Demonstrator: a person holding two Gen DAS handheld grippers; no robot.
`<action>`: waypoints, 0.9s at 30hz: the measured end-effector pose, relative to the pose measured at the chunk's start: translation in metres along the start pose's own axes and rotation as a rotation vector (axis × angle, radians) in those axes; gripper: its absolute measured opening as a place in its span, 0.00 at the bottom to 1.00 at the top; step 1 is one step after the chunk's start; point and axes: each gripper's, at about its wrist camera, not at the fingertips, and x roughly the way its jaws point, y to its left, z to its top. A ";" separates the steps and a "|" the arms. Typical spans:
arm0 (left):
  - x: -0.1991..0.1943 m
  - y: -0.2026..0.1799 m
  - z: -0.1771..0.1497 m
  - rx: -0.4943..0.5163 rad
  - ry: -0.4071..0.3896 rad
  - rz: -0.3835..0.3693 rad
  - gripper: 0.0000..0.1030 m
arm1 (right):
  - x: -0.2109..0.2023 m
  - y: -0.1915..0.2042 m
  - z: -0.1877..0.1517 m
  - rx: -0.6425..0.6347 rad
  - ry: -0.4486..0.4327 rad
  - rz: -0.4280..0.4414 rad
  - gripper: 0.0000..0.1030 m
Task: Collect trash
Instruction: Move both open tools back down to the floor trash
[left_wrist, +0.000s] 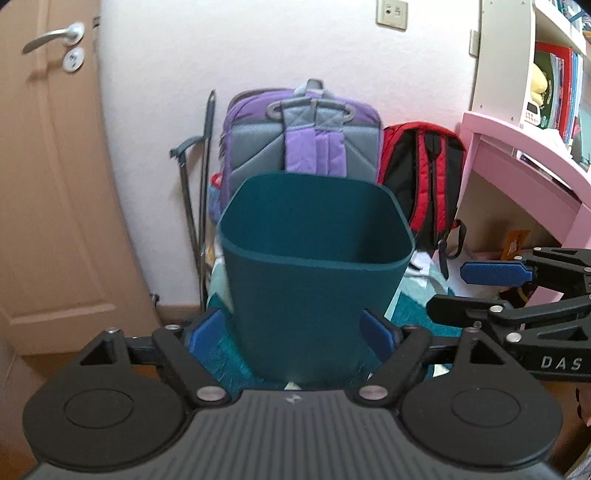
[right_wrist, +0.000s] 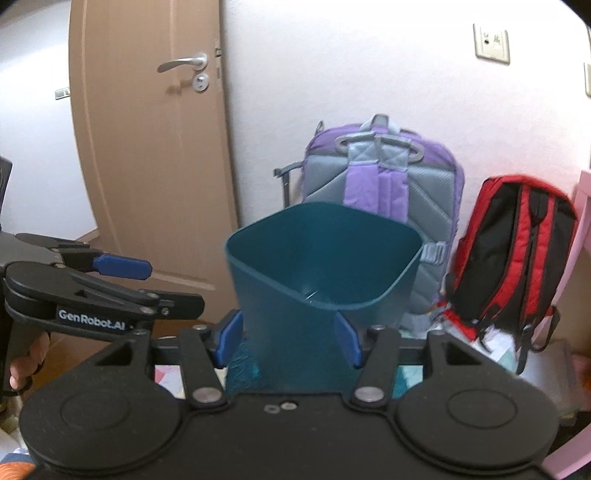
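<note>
A dark teal plastic bin (left_wrist: 314, 266) stands on a teal rug (left_wrist: 229, 362), right in front of both grippers. It also shows in the right wrist view (right_wrist: 321, 273), and what I see of its inside holds no trash. My left gripper (left_wrist: 293, 334) is open, with its blue pads on either side of the bin's lower part. My right gripper (right_wrist: 288, 338) is open too, its pads flanking the bin's base. Each gripper shows in the other's view: the right one (left_wrist: 517, 291) and the left one (right_wrist: 122, 284). No trash is held.
A purple and grey backpack (left_wrist: 303, 136) and a red and black backpack (left_wrist: 424, 177) lean on the white wall behind the bin. A brown door (left_wrist: 48, 177) is at left. A pink desk (left_wrist: 524, 162) with shelves stands at right.
</note>
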 end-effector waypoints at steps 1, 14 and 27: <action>-0.002 0.004 -0.006 -0.002 0.007 0.005 0.86 | 0.001 0.002 -0.004 0.003 0.010 0.009 0.53; 0.031 0.085 -0.084 -0.160 0.036 0.025 0.98 | 0.063 0.039 -0.075 -0.017 0.196 0.119 0.54; 0.163 0.169 -0.215 -0.233 0.247 0.063 0.99 | 0.205 0.051 -0.217 -0.023 0.542 0.155 0.55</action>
